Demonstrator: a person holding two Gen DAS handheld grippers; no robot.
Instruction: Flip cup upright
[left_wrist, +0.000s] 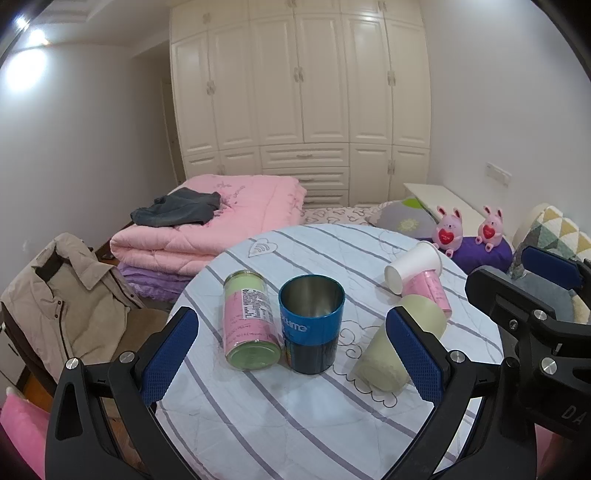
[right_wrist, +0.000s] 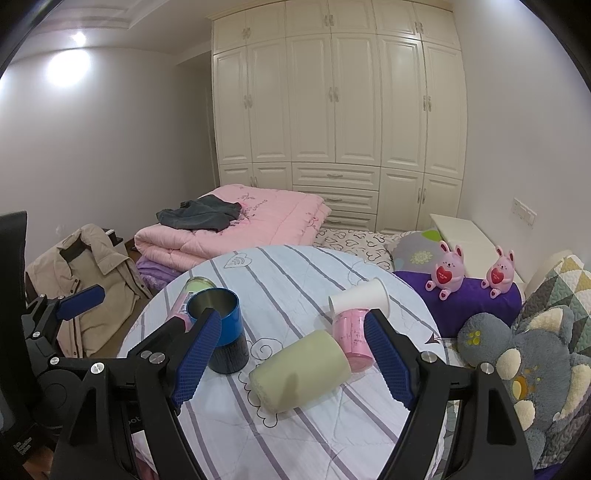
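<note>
Left gripper (left_wrist: 291, 354) spread wide over striped table (left_wrist: 295, 417), blue cup (left_wrist: 311, 325) upright between lying can (left_wrist: 249, 321) and tipped pale green cup (left_wrist: 400, 347), white paper cup (left_wrist: 412, 266) on its side beyond

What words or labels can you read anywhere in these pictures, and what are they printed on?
"...time" in light letters, start of the word cut off: blue cup, standing upright on the table.
"DA": black body of the right claw, at the edge of the left wrist view.
Printed panel with barcode: lying green and pink can, too small to read.
Print on the lying pink can: too blurred to read.
Hearts on the two pink bunny toys: illegible.
</note>
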